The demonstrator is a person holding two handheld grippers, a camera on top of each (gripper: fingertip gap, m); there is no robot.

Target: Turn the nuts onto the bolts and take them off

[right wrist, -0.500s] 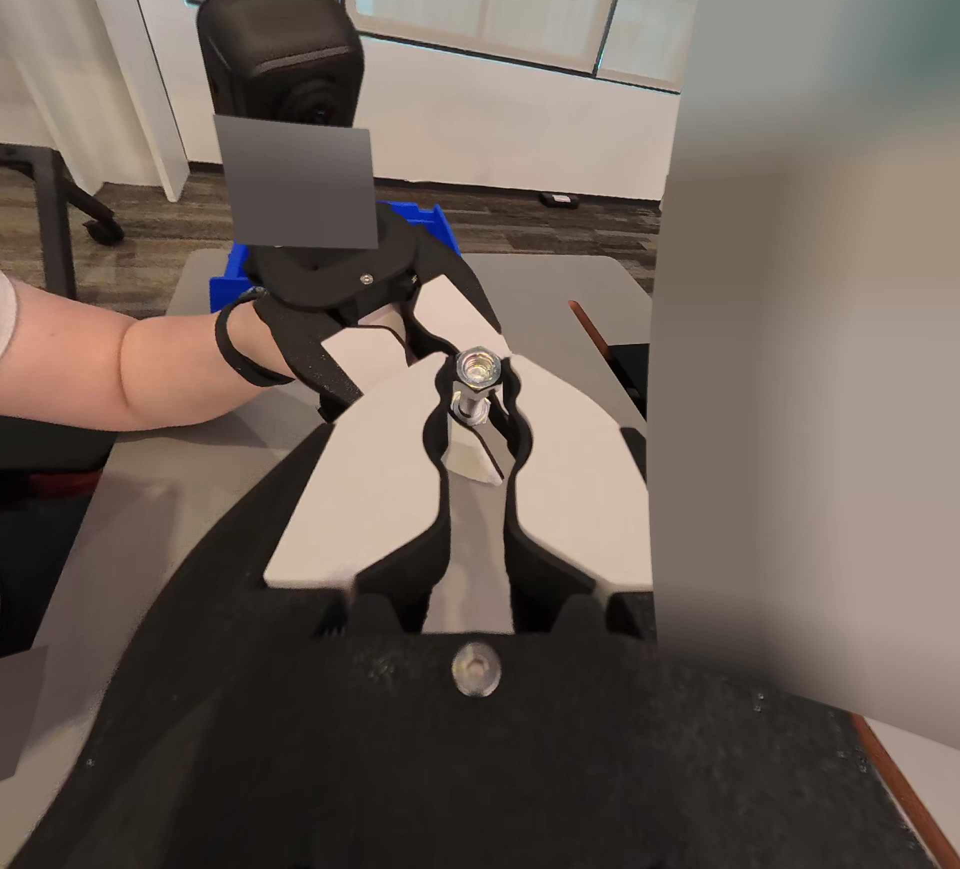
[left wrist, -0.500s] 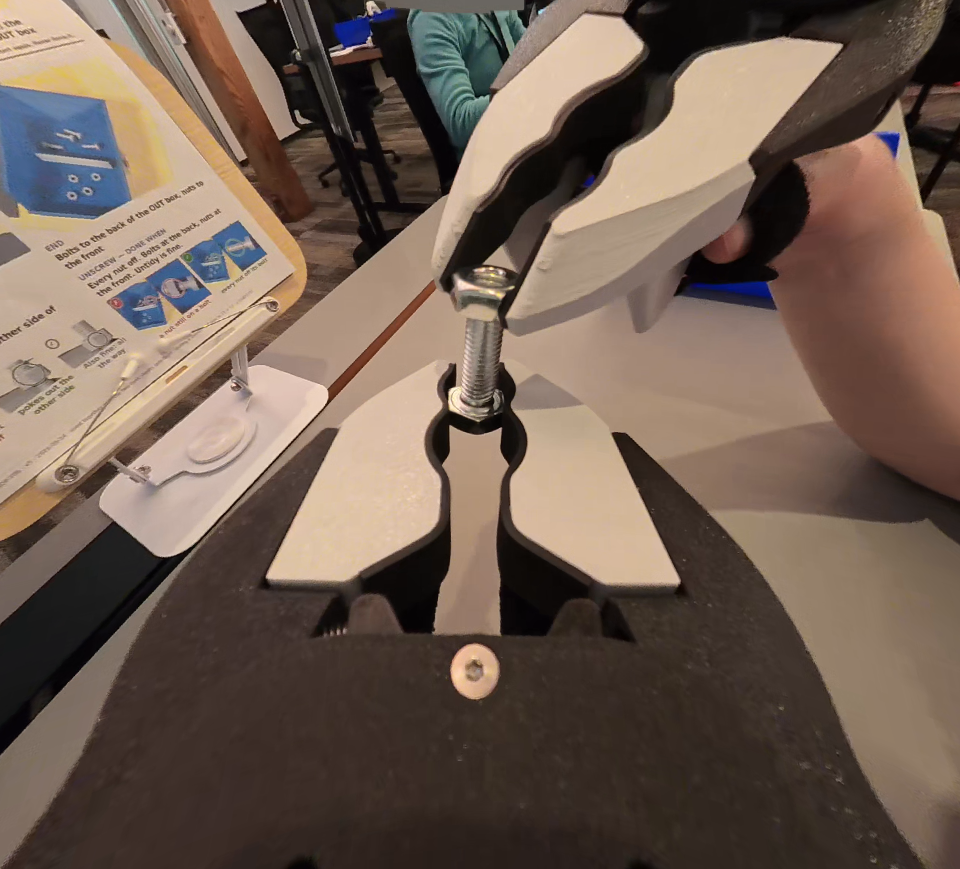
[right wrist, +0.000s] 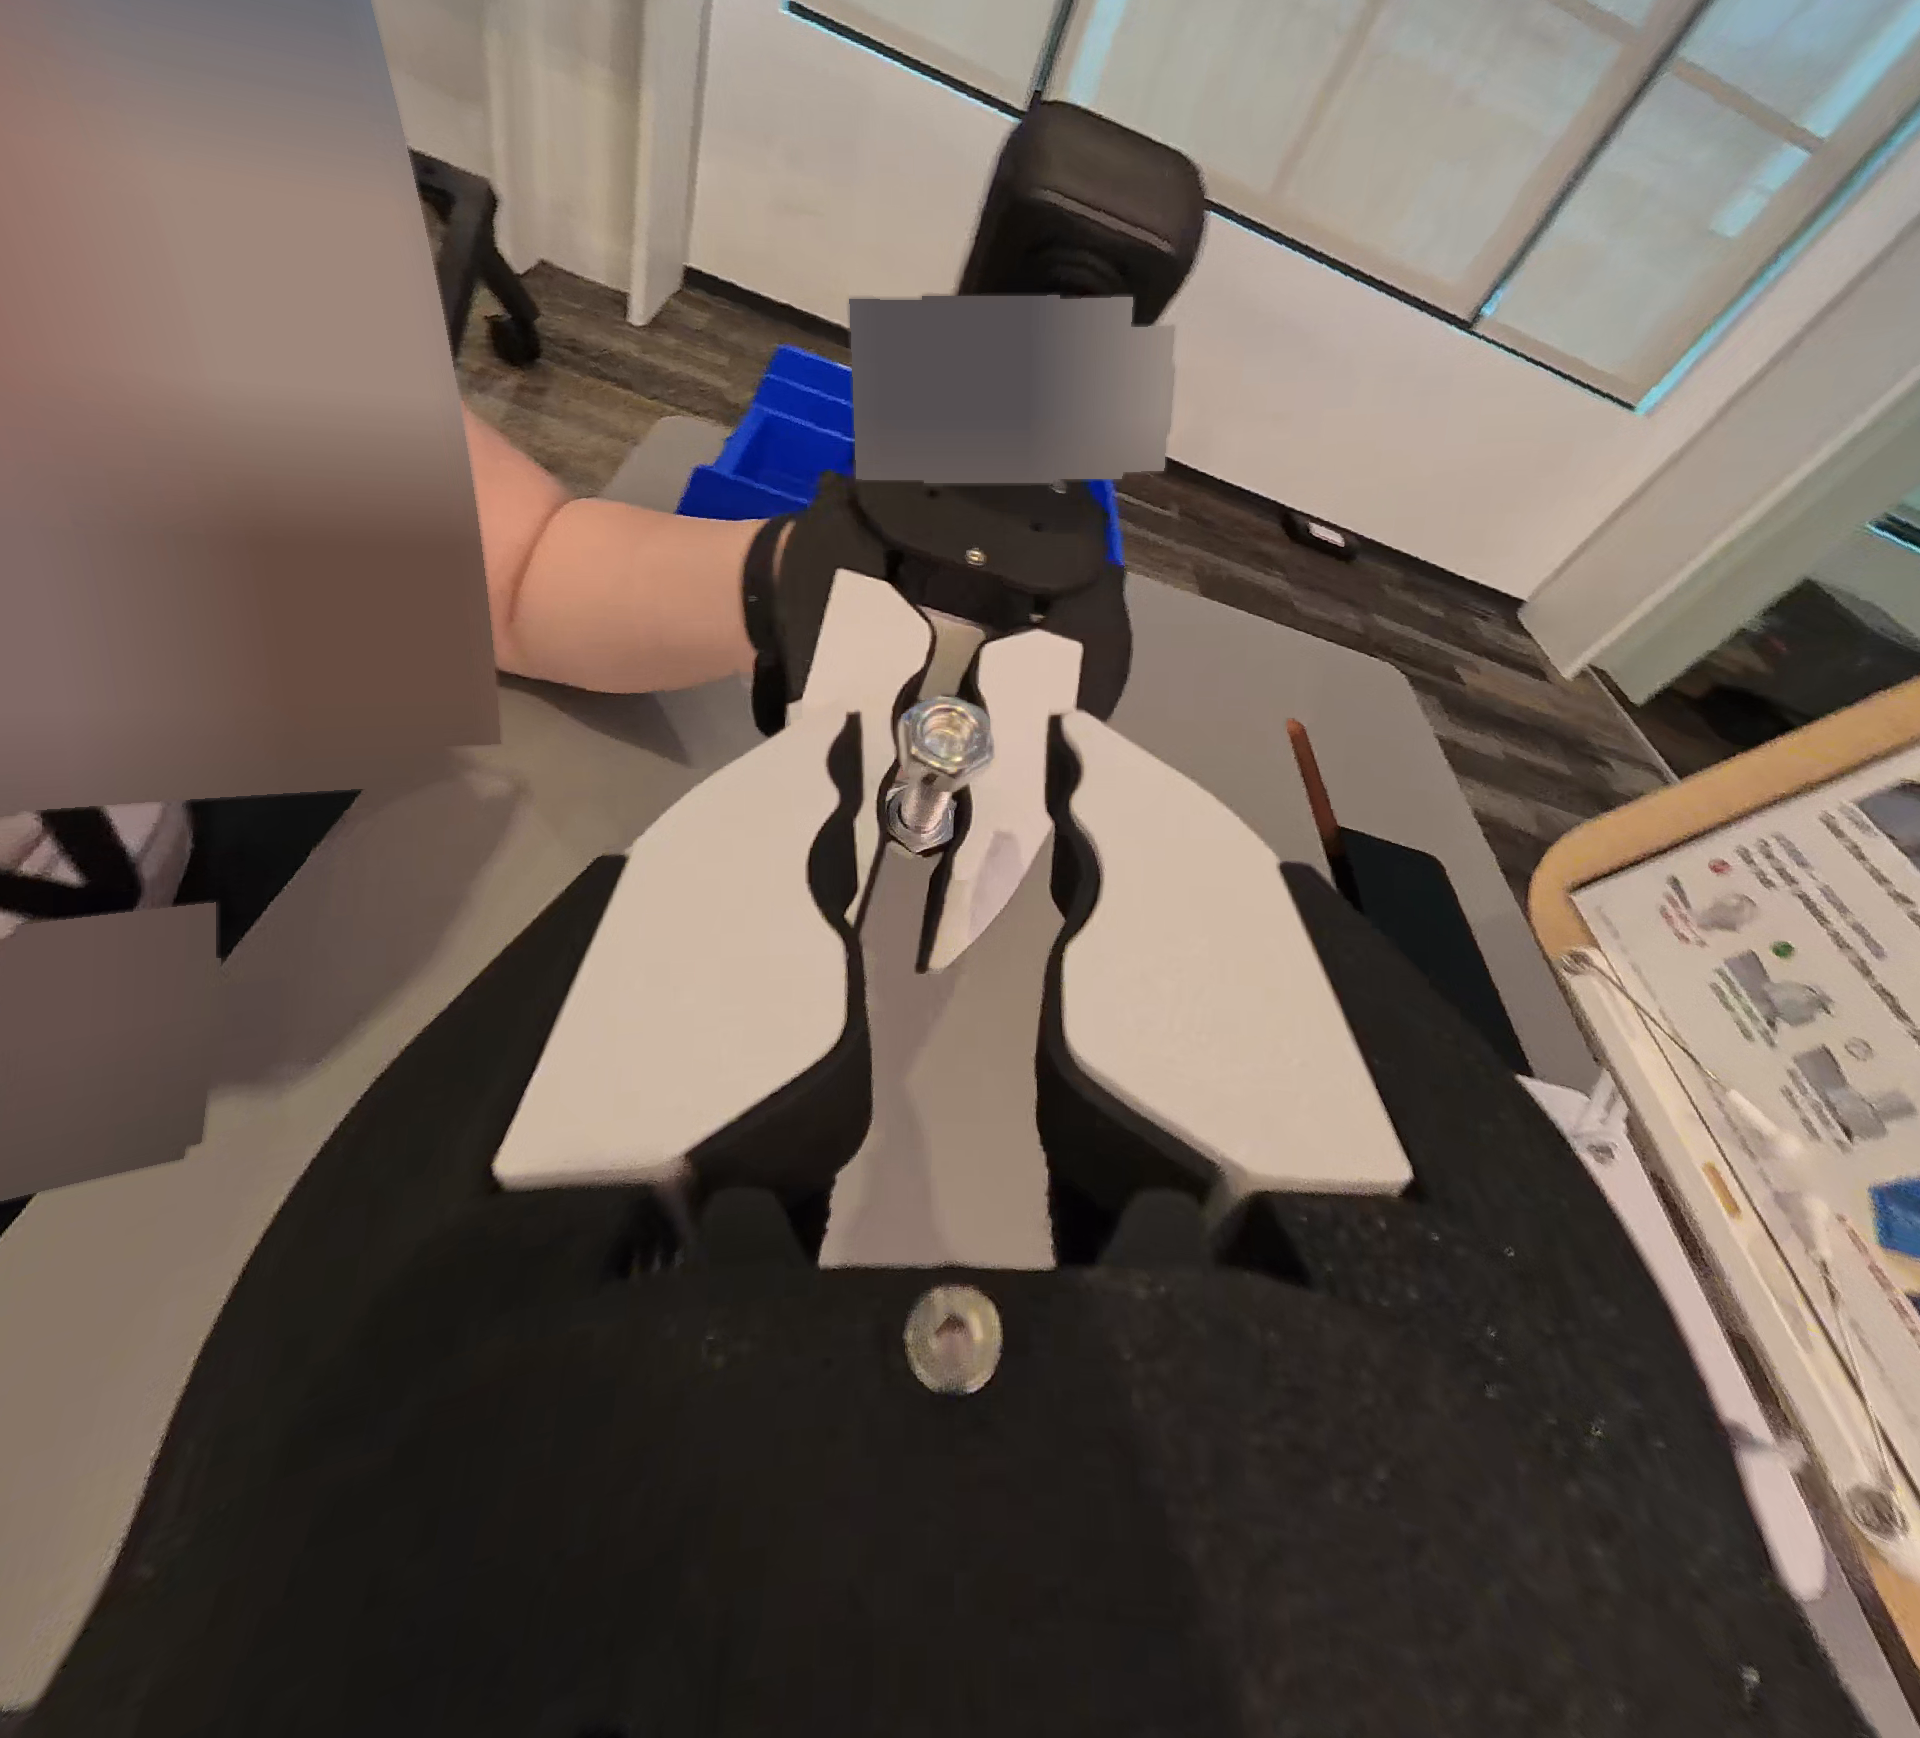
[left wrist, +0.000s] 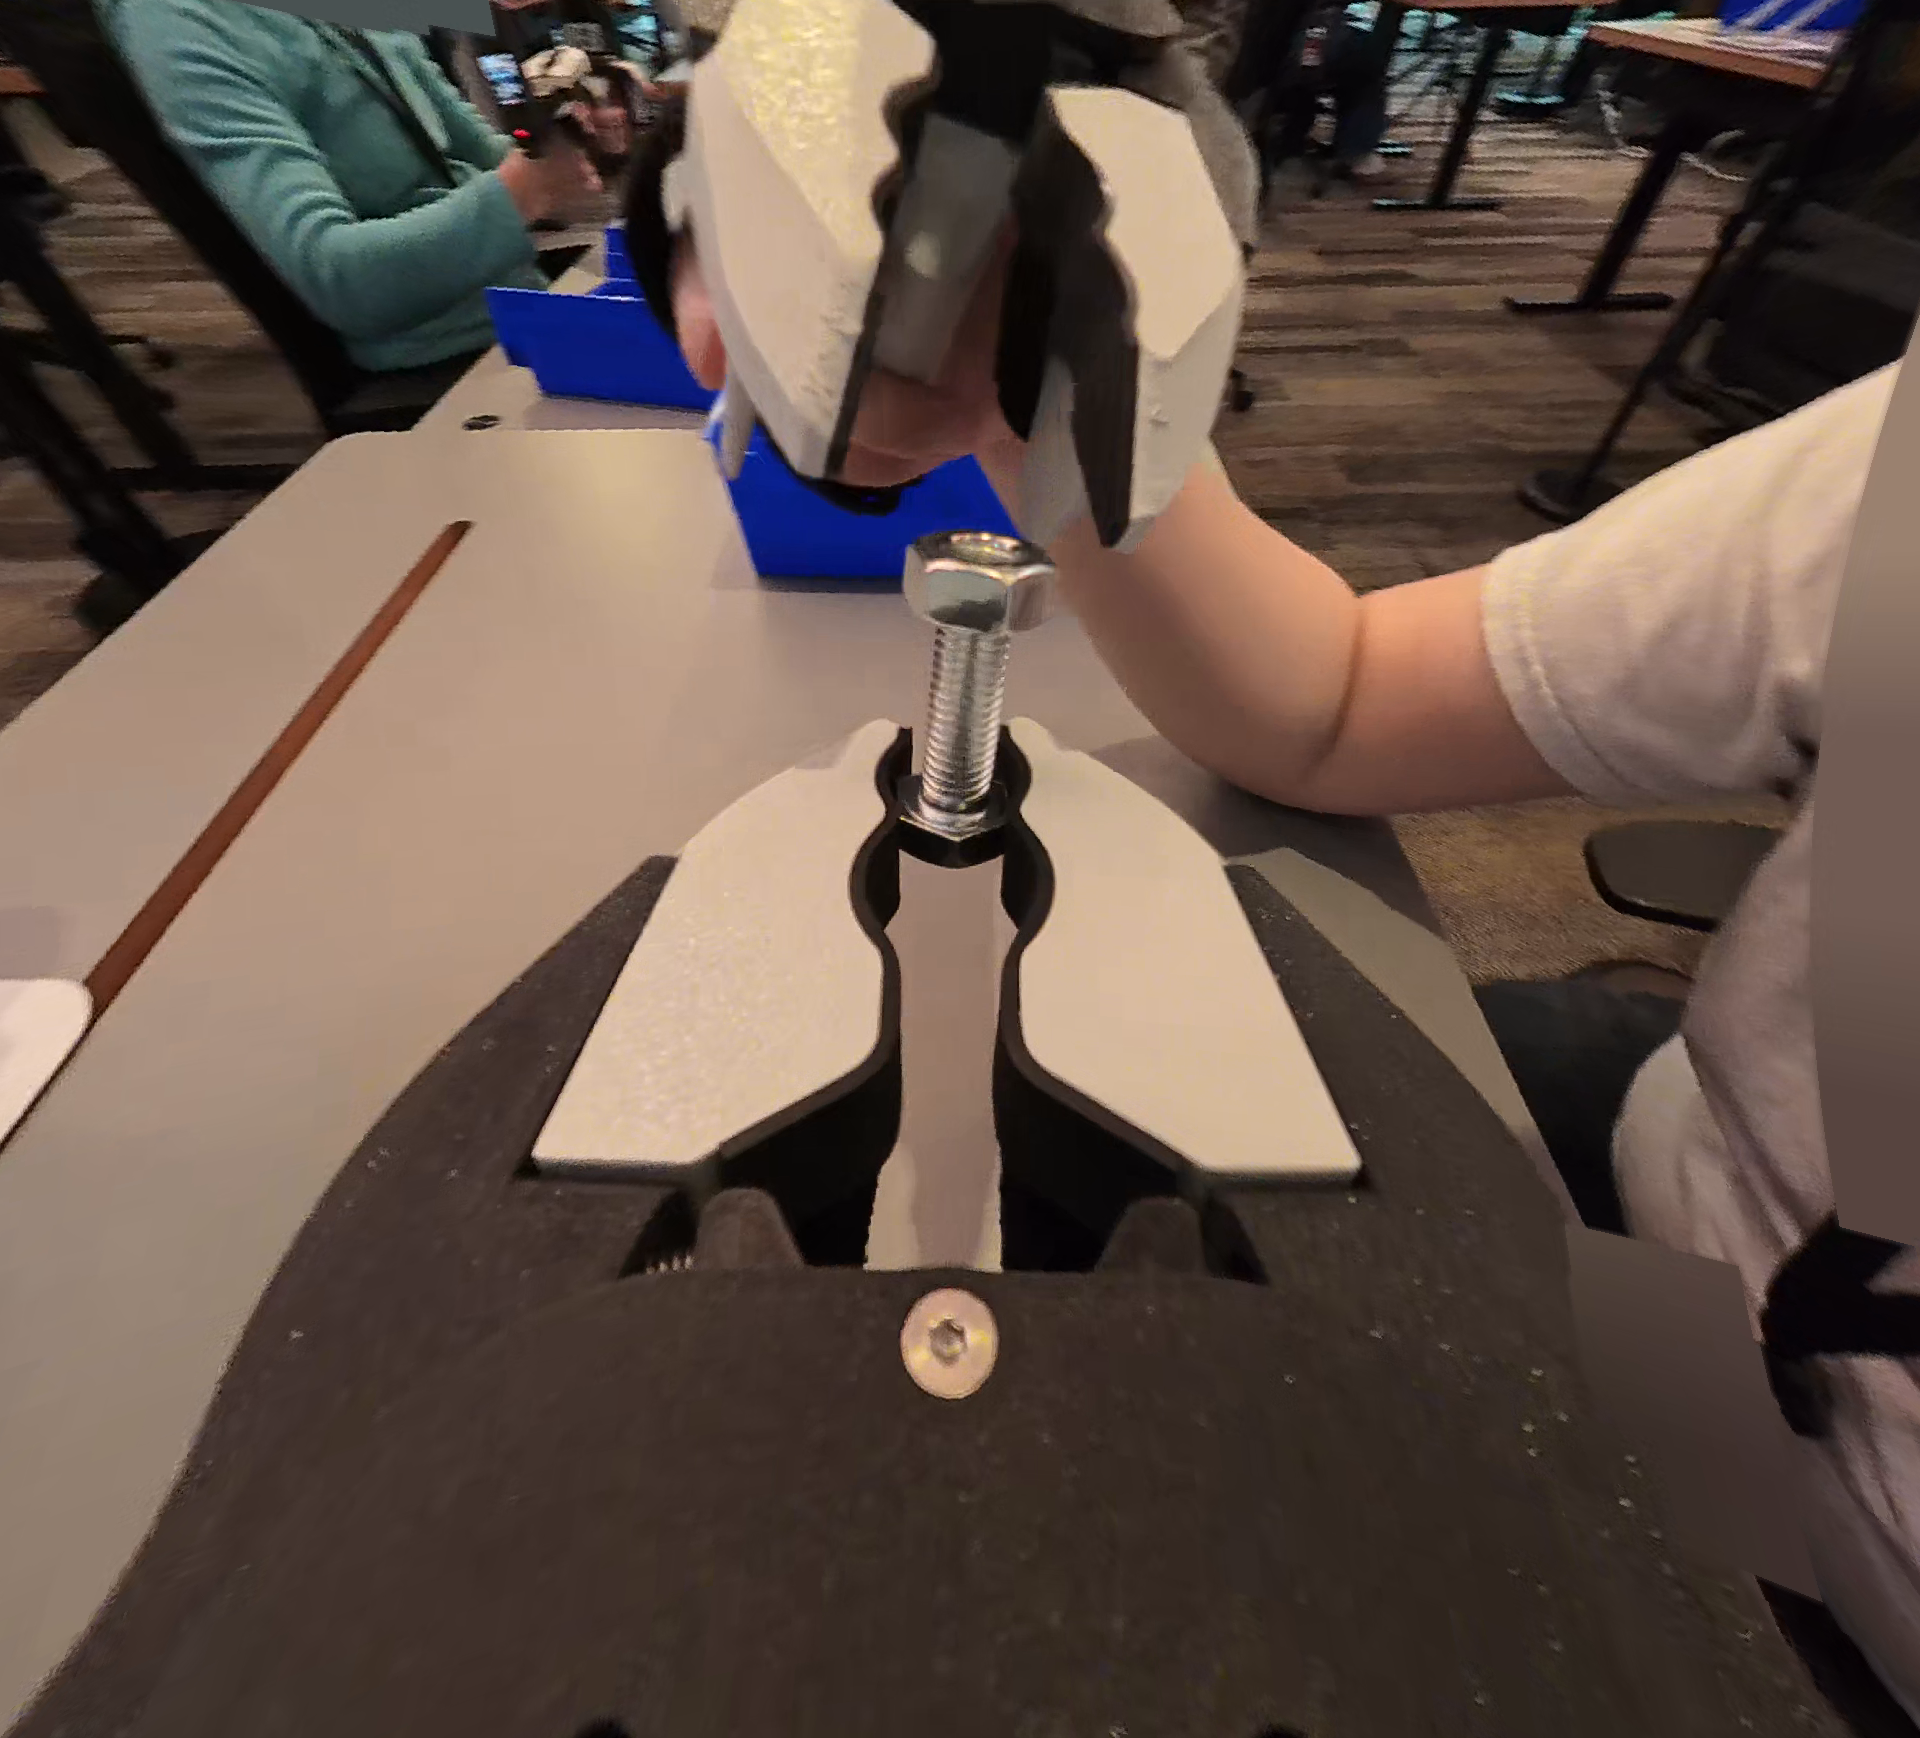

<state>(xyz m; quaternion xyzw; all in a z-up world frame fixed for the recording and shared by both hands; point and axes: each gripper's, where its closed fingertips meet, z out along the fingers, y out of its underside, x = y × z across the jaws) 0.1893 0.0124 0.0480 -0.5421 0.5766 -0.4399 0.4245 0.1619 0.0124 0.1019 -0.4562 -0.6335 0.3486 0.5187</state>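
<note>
Right gripper point(left wrist: 966, 483) has let go of the shiny hex steel nut point(left wrist: 977, 585) at the tip of the threaded silver bolt point(left wrist: 961, 722) it was clamping half a second ago; now open, empty, backed off just above it. Probably re-gripping between turns. Left gripper point(left wrist: 951, 800) stays pinched on the bolt's head end, holding it upright over the grey table point(left wrist: 436, 649). Blue plastic bin point(left wrist: 831, 514) behind is partly hidden. Can't tell how far the nut is threaded or which way it's being turned
</note>
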